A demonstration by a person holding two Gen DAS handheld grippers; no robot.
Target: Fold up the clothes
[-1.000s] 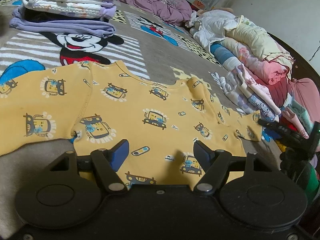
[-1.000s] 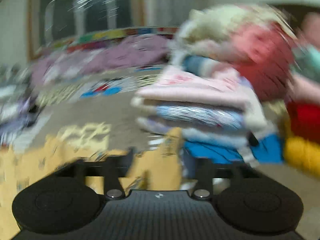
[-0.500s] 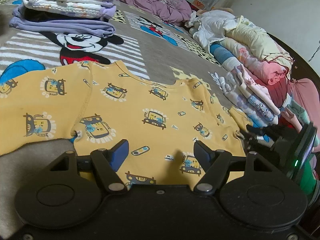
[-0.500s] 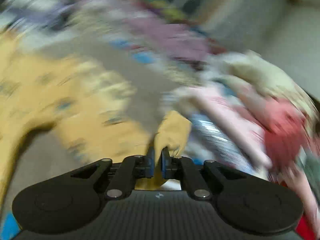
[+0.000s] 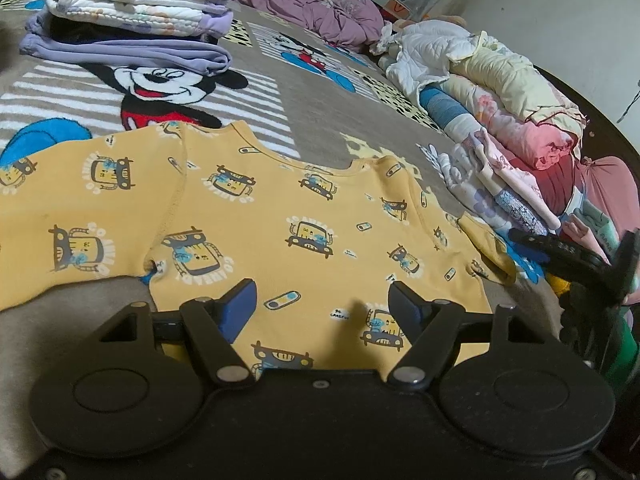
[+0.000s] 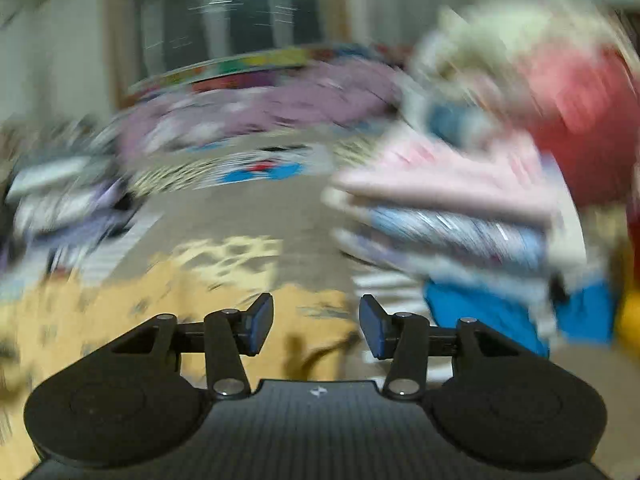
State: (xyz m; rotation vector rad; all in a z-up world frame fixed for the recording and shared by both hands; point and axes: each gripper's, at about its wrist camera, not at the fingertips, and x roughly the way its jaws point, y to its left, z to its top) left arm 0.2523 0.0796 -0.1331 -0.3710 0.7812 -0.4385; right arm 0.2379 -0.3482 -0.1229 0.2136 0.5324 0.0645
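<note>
We see the yellow shirt (image 5: 280,216) lying spread flat on the Mickey blanket (image 5: 168,84), neckline away from us. Our left gripper (image 5: 322,302) hovers over the shirt's lower part with its jaws spread wide, holding nothing. In the left wrist view our right gripper (image 5: 560,252) sits at the shirt's right sleeve edge. The right wrist view is blurred, yet its jaws show spread apart and empty above yellow cloth. A folded stack (image 5: 132,12) rests at the far left, and a pile of clothes (image 5: 500,120) lines the right side.
</note>
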